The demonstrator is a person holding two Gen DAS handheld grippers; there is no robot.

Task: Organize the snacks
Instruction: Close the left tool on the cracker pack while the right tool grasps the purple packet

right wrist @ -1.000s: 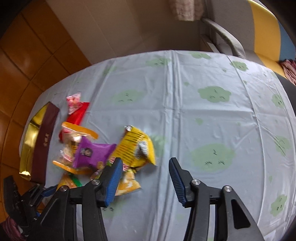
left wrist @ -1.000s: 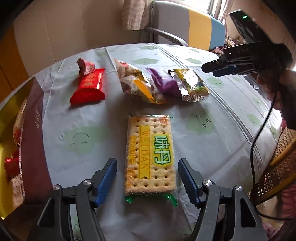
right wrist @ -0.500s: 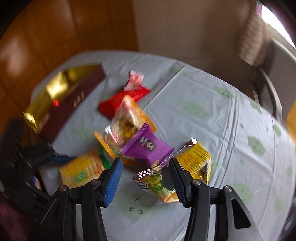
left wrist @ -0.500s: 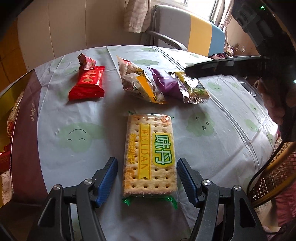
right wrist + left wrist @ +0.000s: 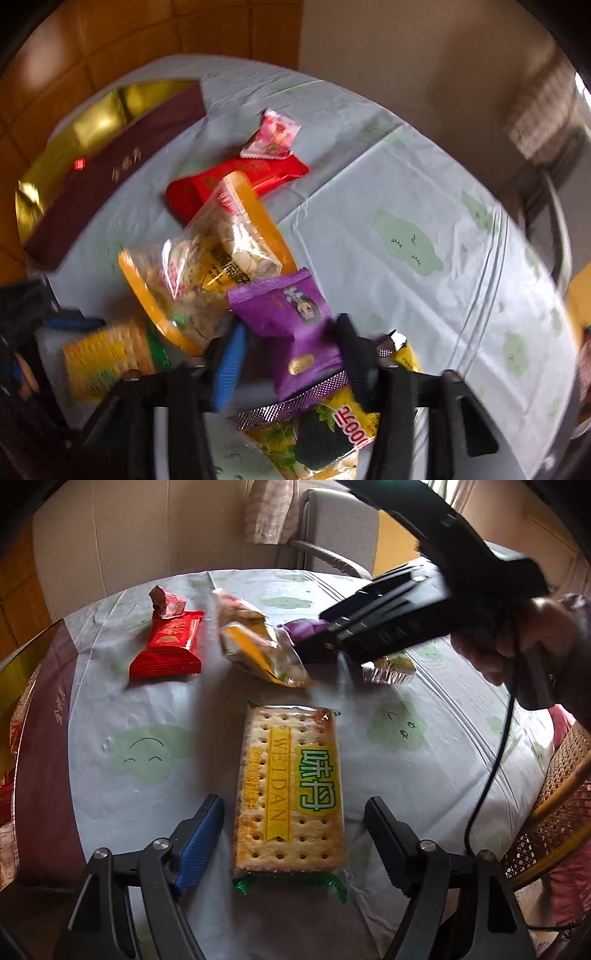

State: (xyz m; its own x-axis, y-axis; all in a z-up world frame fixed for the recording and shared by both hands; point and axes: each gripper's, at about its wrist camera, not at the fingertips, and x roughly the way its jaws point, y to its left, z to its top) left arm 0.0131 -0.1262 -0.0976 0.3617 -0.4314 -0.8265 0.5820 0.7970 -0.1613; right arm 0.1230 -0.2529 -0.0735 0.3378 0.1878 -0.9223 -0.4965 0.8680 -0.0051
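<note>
Snacks lie scattered on your counter, which is covered by a pale blue cloth printed with green clouds.

From the left wrist: the cracker pack lies flat right ahead of your left gripper, lengthwise between the two fingers. Those fingers are spreading wider, and neither pad touches the pack; there is a gap on each side. Farther back, the red wrapper lies to the left with a small pink candy at its far end. An orange-edged clear bag sits in the middle. Your right hand reaches in from the right, holding its black gripper low over the purple packet and a foil-edged yellow bag. The dark maroon box with gold lining runs along the counter's left edge.

From the right wrist, which is blurred: your right gripper is closing, with the purple packet between its fingers. You cannot tell whether the pads press it yet. The yellow bag lies under the packet, nearest the camera. The clear bag lies just left of the packet, the red wrapper and candy beyond it. The crackers sit at lower left, the maroon box at upper left.
</note>
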